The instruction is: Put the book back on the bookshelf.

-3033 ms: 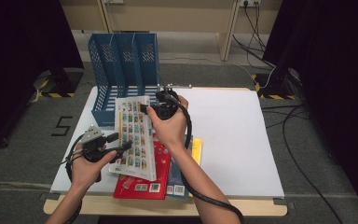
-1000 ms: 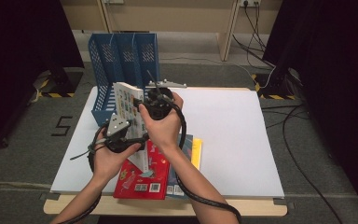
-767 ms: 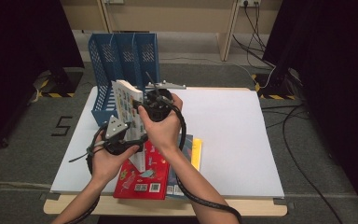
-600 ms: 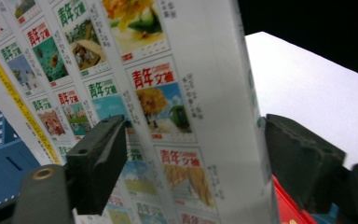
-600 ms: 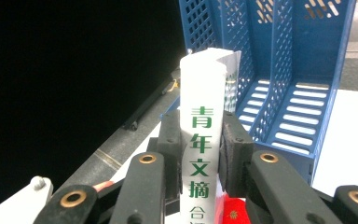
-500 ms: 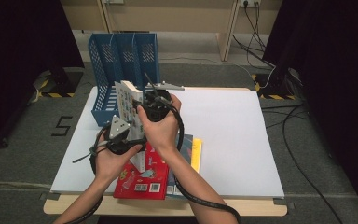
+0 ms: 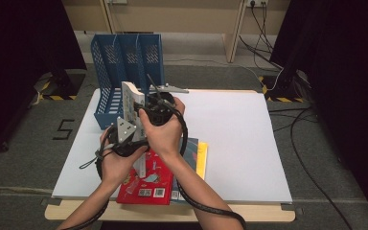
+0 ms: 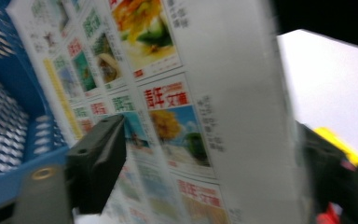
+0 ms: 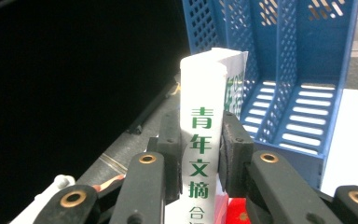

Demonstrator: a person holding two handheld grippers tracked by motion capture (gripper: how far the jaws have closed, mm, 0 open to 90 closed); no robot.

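Two grippers share one white-spined magazine (image 7: 133,103), which stands upright on edge just in front of the blue file rack (image 7: 124,72) at the far left corner of the desk (image 7: 249,139). The right gripper (image 9: 199,151) is clamped on the spine, one black jaw pressed to each side of the green printed characters, most likely so that the person can steer the thin volume like a blade toward one of the rack's slots. The left gripper (image 8: 191,182) takes the magazine lower down: one jaw lies against the cover of small colour pictures and the other shows dark past the spine edge at the right, so it looks closed on the magazine, probably to carry the weight and stop the pages from fanning open. Holding it vertical suits the rack, whose compartments are narrow and open toward the person. A red book (image 7: 146,184) lies flat near the front edge of the desk, partly under the forearms, with a dark cover and a yellow one (image 7: 201,155) beside it toward the right; these seem to wait their turn. Three seconds ago the magazine lay cover-up and tilted over that stack, the left gripper low at its left side. One second ago it was already on edge, and since then it has only crept slightly toward the rack.
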